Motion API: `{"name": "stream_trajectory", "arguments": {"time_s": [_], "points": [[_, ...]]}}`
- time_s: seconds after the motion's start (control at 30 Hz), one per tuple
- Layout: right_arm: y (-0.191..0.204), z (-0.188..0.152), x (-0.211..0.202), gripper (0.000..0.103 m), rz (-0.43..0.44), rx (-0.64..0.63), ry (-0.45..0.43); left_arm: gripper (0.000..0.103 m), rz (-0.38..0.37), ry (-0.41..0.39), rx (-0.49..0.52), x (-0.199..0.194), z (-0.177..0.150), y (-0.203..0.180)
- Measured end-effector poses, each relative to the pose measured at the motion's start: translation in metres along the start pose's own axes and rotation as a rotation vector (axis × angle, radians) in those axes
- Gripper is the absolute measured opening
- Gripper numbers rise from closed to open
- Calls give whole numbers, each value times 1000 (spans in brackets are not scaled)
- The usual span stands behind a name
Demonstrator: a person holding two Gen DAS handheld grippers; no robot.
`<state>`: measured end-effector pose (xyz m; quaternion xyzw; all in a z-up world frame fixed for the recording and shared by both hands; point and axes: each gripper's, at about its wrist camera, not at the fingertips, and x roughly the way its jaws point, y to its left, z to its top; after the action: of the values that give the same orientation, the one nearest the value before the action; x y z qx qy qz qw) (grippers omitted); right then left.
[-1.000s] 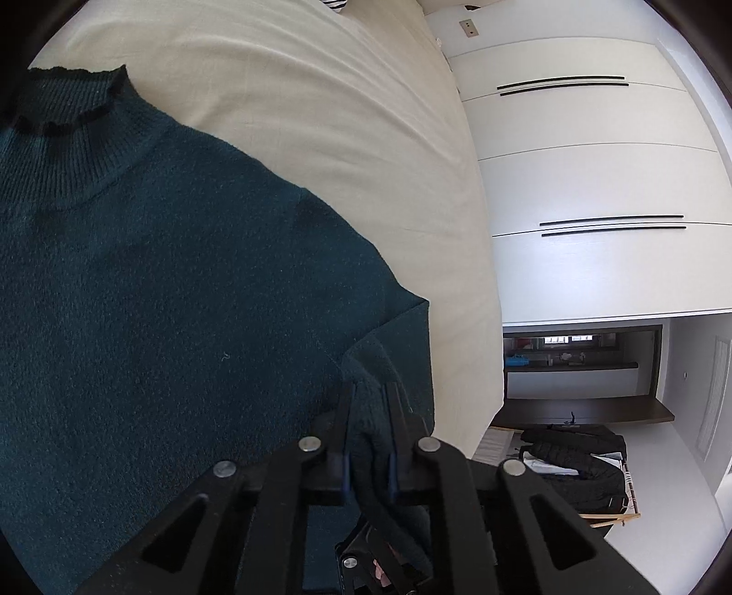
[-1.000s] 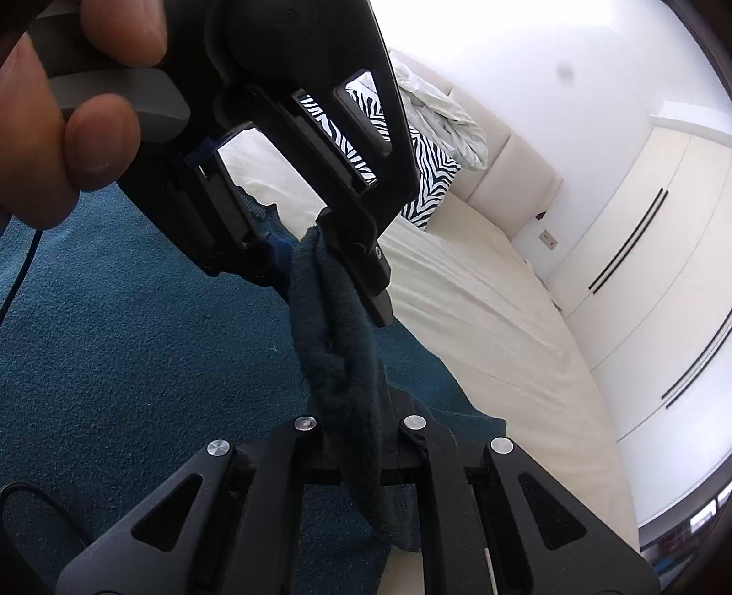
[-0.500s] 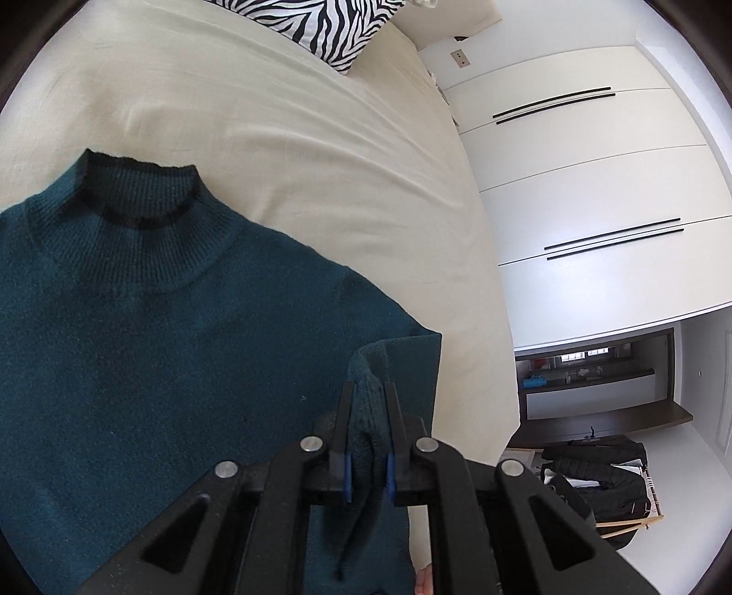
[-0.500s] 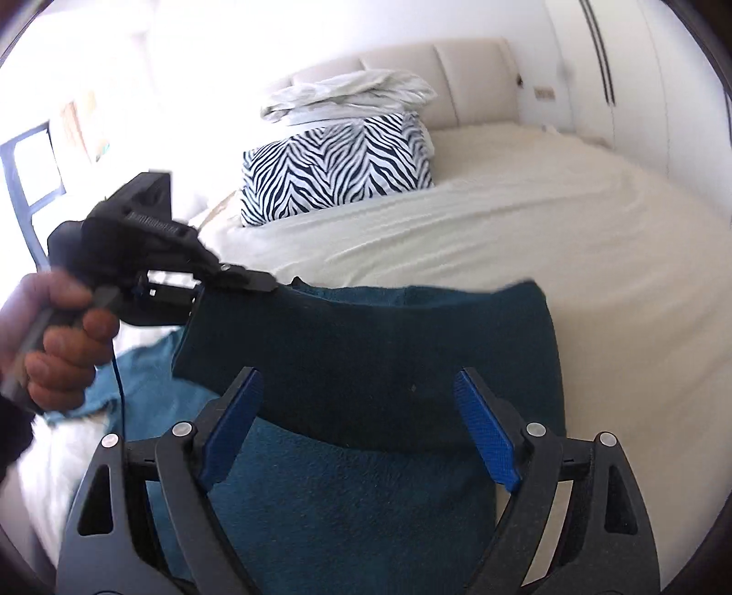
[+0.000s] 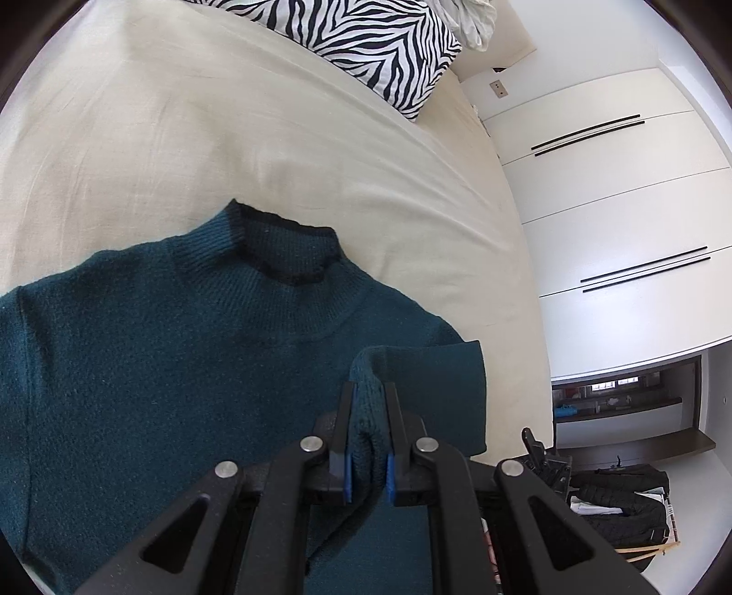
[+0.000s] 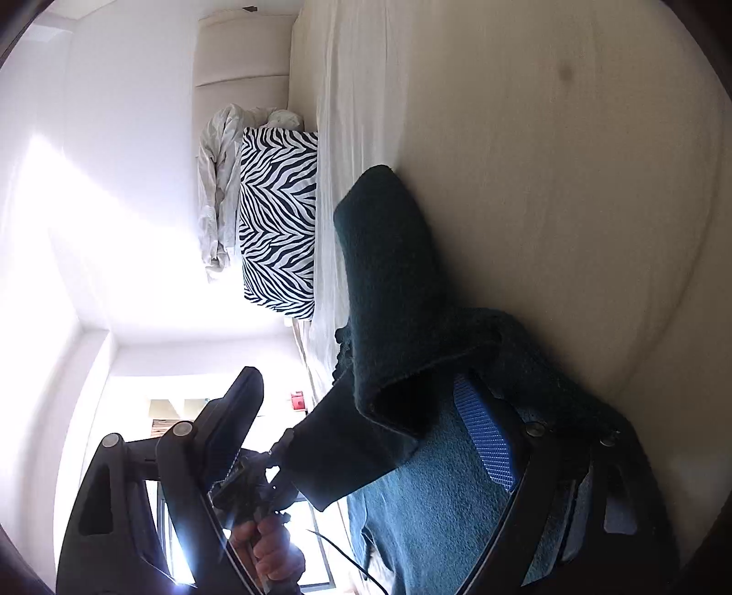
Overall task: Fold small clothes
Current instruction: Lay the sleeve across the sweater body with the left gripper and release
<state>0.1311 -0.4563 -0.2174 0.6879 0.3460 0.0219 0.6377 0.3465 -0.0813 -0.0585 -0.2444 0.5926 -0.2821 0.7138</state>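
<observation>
Folding the sleeve across the sweater (image 5: 151,380): left claw (image 5: 368,439) clenched on it, right claw (image 6: 366,453) spread wide; next, lay it flat

The sweater (image 5: 160,366) I hold is deep teal, its collar (image 5: 283,263) edged in black. My left tongs (image 5: 368,439) are black with blue pads, as are my right tongs (image 6: 357,444). The bed (image 5: 228,137) is cream, the pillow (image 5: 366,41) zebra-striped black and white, the wardrobe (image 5: 617,206) white with black handles.
</observation>
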Motion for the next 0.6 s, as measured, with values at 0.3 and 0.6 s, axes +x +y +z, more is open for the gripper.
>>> {"name": "stream_trajectory", "arguments": {"time_s": [0.3,0.6], "points": [[31,9,14,85,-37,-41,3,10,46,-35,-55,-13,4,47],[45,6,21,80,-128,-120,30,20,85,-47,-115,-8,-2,80]]}}
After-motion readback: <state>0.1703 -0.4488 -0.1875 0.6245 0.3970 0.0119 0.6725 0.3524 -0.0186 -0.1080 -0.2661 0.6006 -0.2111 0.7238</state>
